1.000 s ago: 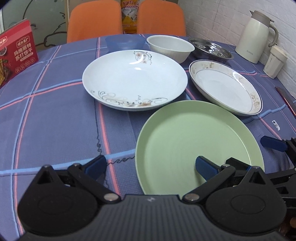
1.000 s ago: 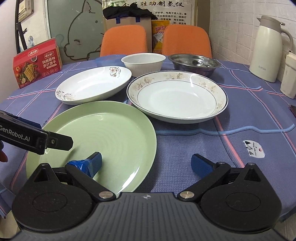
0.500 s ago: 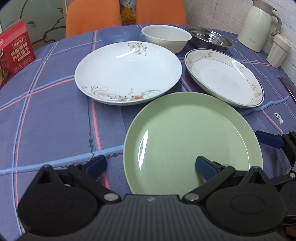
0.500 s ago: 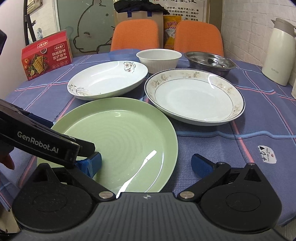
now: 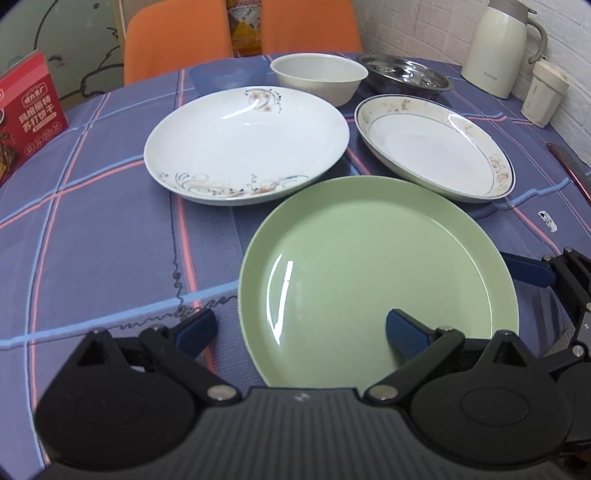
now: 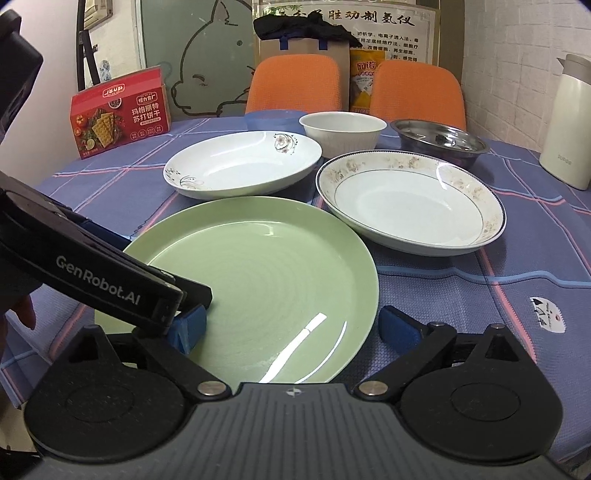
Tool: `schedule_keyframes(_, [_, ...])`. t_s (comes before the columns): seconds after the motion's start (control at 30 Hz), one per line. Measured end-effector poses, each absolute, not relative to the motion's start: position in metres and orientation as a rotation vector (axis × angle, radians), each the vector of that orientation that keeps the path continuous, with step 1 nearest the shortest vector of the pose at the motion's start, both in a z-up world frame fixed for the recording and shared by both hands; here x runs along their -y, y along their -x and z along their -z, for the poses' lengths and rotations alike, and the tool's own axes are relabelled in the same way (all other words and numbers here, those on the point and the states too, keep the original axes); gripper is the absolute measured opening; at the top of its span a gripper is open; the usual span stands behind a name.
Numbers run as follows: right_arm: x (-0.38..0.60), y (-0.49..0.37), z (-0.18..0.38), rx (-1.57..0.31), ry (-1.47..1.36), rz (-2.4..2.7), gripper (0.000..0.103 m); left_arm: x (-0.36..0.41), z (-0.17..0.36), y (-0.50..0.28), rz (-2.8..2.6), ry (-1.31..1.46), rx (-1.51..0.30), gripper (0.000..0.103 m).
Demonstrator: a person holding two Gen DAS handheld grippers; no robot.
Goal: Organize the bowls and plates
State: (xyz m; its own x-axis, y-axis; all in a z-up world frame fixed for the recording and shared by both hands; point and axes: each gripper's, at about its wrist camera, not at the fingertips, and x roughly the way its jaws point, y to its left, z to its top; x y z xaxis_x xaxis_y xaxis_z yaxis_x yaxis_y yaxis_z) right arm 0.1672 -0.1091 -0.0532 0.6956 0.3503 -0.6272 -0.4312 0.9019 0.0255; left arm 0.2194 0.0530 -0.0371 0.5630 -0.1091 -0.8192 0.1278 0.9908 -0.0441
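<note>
Crept closer over the green plate (image 5: pixel 376 273) since a second ago, left claw (image 5: pixel 301 328) spread wide, one pad on the desk (image 5: pixel 92 251) at 9 o'clock of the plate, the other above its inside, gripping nothing. Seen from the right wrist, right claw (image 6: pixel 291 326) likewise apart, straddling the plate's near rim at 6 o'clock, white floral plate (image 6: pixel 243 164) lying at 12 o'clock.

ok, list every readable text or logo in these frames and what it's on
"GenRobot.AI": side of the left gripper.
"玛格丽特 苏打饼干": front of the red cracker box; its smaller print is too small to read.
"SUPOR", faint: cream thermos jug.
"网络": yellow snack bag, partly hidden.
Wall poster: headline partly cut off, body text too small.
Tablecloth logo: unreadable.
</note>
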Motion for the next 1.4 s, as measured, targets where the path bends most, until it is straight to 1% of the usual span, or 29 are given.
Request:
schedule_keyframes(0.03, [0.106,-0.166,0.053,-0.671,0.127,-0.446,0.086,-0.053,0.035,-0.219,0.153,-0.006,-0.954,0.086])
schedule_keyframes(0.07, [0.102,-0.163,0.053,-0.673,0.136,-0.440,0.086,-0.052,0.032,-0.218,0.168,0.008,-0.950,0.071])
schedule_keyframes(0.13, [0.101,-0.161,0.051,-0.682,0.125,-0.440,0.085,-0.054,0.031,-0.217,0.155,0.014,-0.956,0.071])
schedule_keyframes(0.17, [0.101,-0.160,0.050,-0.687,0.104,-0.450,0.085,-0.057,0.031,-0.216,0.156,0.031,-0.960,0.069])
schedule_keyframes(0.2, [0.102,-0.159,0.048,-0.697,0.074,-0.454,0.085,-0.061,0.030,-0.213,0.158,0.041,-0.966,0.063])
schedule_keyframes(0.23, [0.100,-0.157,0.046,-0.698,0.056,-0.460,0.085,-0.064,0.028,-0.210,0.153,0.050,-0.974,0.062])
schedule_keyframes(0.47, [0.053,-0.150,0.036,-0.665,0.092,-0.561,0.086,-0.105,0.011,-0.188,0.038,0.060,-0.936,0.062])
schedule_keyframes(0.7, [0.011,-0.159,0.042,-0.690,0.119,-0.644,0.086,-0.155,0.019,-0.180,-0.065,0.133,-0.961,0.062])
schedule_keyframes(1.07, [0.009,-0.165,0.044,-0.705,0.149,-0.592,0.088,-0.155,0.026,-0.195,-0.010,0.133,-0.944,0.064])
schedule_keyframes(1.13, [0.007,-0.168,0.044,-0.714,0.160,-0.616,0.088,-0.159,0.028,-0.197,-0.006,0.137,-0.943,0.066])
schedule_keyframes(1.17, [0.011,-0.169,0.042,-0.721,0.138,-0.634,0.084,-0.162,0.028,-0.198,0.002,0.149,-0.949,0.069])
schedule_keyframes(1.2, [0.020,-0.171,0.037,-0.719,0.089,-0.641,0.084,-0.168,0.028,-0.199,0.015,0.179,-0.956,0.074])
schedule_keyframes(1.23, [0.029,-0.173,0.031,-0.699,0.043,-0.628,0.084,-0.175,0.027,-0.199,0.028,0.219,-0.951,0.076])
schedule_keyframes(1.27, [0.037,-0.176,0.023,-0.674,0.015,-0.607,0.086,-0.182,0.023,-0.199,0.027,0.247,-0.934,0.086])
schedule_keyframes(1.37, [0.048,-0.198,0.008,-0.628,-0.023,-0.578,0.086,-0.191,0.007,-0.208,0.017,0.251,-0.863,0.086])
schedule_keyframes(1.4, [0.048,-0.209,0.005,-0.620,-0.033,-0.579,0.086,-0.190,0.001,-0.214,0.017,0.239,-0.833,0.088])
